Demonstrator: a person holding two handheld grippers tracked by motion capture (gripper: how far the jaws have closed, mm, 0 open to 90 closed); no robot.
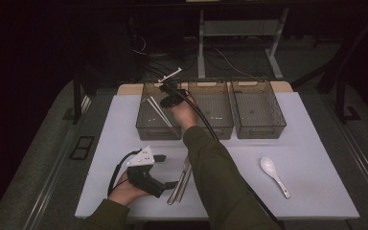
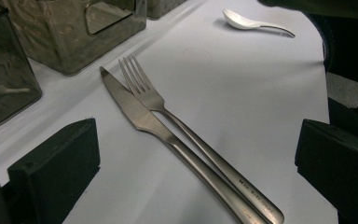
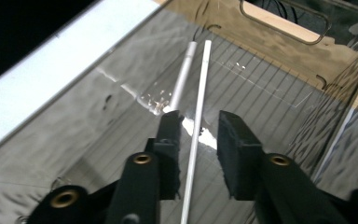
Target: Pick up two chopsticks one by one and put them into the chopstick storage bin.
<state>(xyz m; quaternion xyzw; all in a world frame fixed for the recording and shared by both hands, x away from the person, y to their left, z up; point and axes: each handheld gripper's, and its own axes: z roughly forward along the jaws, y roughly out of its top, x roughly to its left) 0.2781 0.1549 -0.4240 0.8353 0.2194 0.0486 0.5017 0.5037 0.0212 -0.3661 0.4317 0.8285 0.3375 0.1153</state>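
Two chopsticks (image 3: 192, 100) lie in the left bin (image 1: 143, 125), and the right gripper (image 3: 196, 135) stands over them with its jaws a little apart, not pressing anything. One stick passes between the jaws; the other lies just beside the left jaw. To finish this step well, I think the gripper should lift straight up, so neither stick is dragged. The left gripper (image 2: 196, 163) waits wide open near the knife (image 2: 168, 135) and fork (image 2: 177, 121).

Chopsticks (image 1: 159, 111) in leftmost of three bins (image 1: 146, 125), knife (image 1: 177, 184) beside fork (image 1: 188, 171) before them, spoon (image 1: 274, 175) right.
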